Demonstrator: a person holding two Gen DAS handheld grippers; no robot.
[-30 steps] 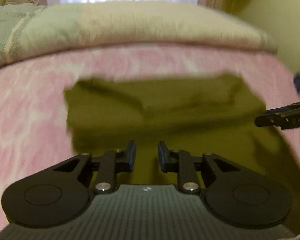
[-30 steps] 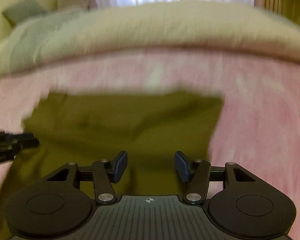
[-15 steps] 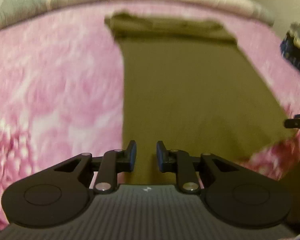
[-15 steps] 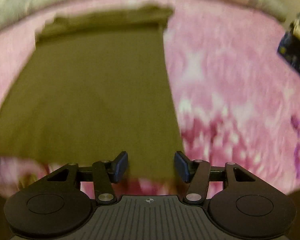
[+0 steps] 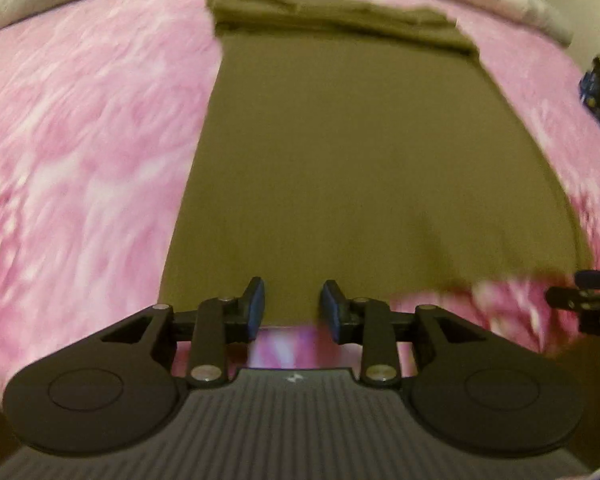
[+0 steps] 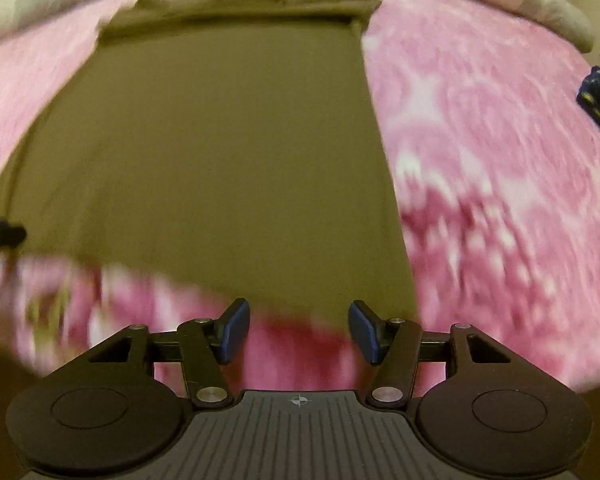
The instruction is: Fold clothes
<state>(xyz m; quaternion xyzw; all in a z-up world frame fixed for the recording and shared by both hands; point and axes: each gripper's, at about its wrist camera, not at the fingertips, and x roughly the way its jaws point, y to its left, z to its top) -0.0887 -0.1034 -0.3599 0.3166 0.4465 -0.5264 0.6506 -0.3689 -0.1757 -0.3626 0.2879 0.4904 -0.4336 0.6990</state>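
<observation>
Pink floral bedding (image 5: pixel 84 128) is now seen beneath the olive garment (image 5: pixel 360 168), whose near hem has been reached: left gripper (image 5: pixel 292 304) jaws are opening over it, right gripper (image 6: pixel 298 330) jaws are held apart, nothing clamped; a hem pickup seems next.

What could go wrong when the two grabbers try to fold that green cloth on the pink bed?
1. Both grippers are open at the near hem of the cloth. The left gripper is opening, nothing pinched, so it might catch the pink blanket too.
2. The right gripper sits near the cloth's corner; a shallow bite could slip.
3. The far end is already bunched, so an uneven lift may fold it crooked.
</observation>
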